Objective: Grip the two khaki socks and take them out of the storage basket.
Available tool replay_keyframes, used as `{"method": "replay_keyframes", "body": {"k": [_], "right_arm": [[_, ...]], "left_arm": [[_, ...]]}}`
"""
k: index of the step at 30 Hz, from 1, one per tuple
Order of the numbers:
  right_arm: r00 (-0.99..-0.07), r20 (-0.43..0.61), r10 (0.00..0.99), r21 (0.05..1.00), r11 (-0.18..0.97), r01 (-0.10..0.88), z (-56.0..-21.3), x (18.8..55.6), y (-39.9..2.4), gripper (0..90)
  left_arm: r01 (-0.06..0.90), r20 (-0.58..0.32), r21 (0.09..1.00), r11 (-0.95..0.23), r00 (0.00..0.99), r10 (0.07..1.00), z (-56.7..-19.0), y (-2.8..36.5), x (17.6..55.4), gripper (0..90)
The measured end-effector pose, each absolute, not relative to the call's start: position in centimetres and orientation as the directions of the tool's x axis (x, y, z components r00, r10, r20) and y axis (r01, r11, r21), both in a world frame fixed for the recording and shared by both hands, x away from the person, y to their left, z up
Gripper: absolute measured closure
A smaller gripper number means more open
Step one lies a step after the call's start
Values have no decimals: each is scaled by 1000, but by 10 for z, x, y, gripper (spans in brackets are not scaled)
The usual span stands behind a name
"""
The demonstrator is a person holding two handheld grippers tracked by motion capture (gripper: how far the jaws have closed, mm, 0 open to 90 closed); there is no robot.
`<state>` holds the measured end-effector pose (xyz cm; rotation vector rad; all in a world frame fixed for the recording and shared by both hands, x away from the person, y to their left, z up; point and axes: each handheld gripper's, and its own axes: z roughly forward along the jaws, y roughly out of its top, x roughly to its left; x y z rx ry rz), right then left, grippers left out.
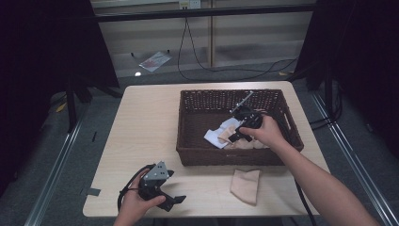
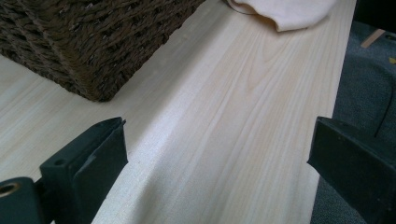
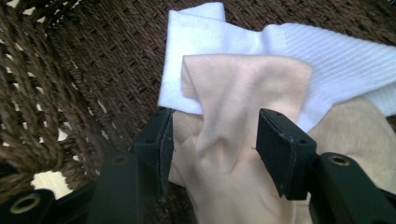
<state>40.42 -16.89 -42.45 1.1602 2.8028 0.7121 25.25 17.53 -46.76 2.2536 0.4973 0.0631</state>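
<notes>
right gripper (image 3: 212, 144): jaws half-open, beige sock (image 3: 243, 93) bunched between them, long axis running away from jaws | left gripper (image 2: 217, 154): jaws wide, nothing between

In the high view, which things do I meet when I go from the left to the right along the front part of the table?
Left gripper held in the left hand, open over the table → beige sock lying flat on the table in front of the wicker basket → the person's right forearm.
</notes>
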Motion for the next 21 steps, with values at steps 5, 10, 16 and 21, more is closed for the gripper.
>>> {"method": "replay_keyframes", "body": {"k": [5,10,16,21], "right_arm": [[-725,141,674,425,621,659,-427,407,-168,476],[-721,144,677,410,623,666,-431,411,-168,482],[-728,145,670,393,636,664,-435,413,-167,505],[-739,137,660,382,653,654,-437,413,-164,533]], "left_arm": [[331,-113,731,-597,921,372,-467,176,253,38],[331,-114,732,-596,921,372,-468,175,253,38],[335,-114,726,-601,920,375,-467,176,253,38],[334,-115,730,-596,920,374,-468,176,253,38]]}}
